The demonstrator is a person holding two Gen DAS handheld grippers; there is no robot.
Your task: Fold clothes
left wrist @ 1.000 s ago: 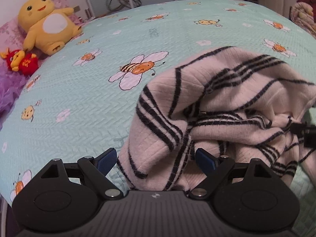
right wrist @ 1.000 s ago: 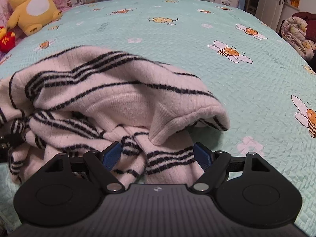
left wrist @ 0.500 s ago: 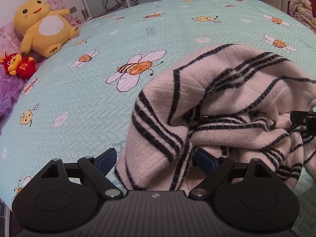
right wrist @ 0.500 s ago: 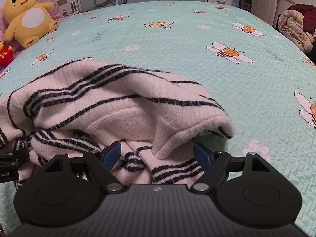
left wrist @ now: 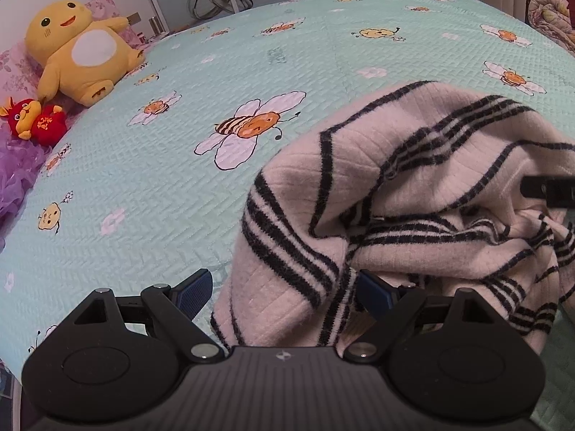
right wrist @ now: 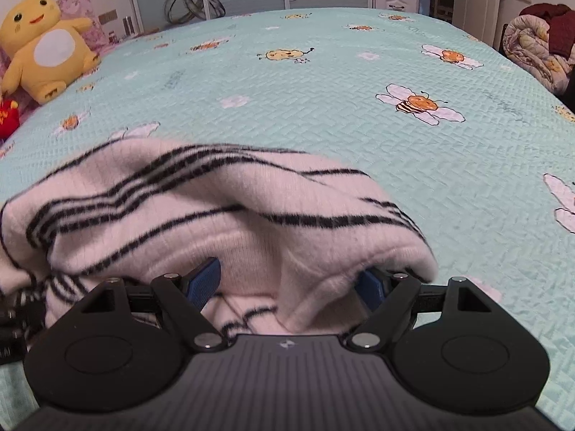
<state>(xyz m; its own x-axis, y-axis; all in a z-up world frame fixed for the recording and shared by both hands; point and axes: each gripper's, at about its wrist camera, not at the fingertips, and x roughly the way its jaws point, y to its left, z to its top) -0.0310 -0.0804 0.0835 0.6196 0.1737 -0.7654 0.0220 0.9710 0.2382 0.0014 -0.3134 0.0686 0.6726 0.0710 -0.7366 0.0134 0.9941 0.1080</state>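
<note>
Lying bunched on the bedspread (right wrist: 323,82), striped sweater (left wrist: 413,186) between both grippers' spread jaws, not pinched

From my left gripper (left wrist: 284,292) I see both blue-padded fingers (left wrist: 194,289) spread wide, with a bunched fold of the pink, black-striped sweater (left wrist: 413,197) between them. The sweater lies crumpled on the mint bee-print bed (left wrist: 179,186). The right gripper (left wrist: 548,194) pokes in at the right edge. A yellow plush (left wrist: 79,54) and a small red plush (left wrist: 36,124) sit far left.
</note>
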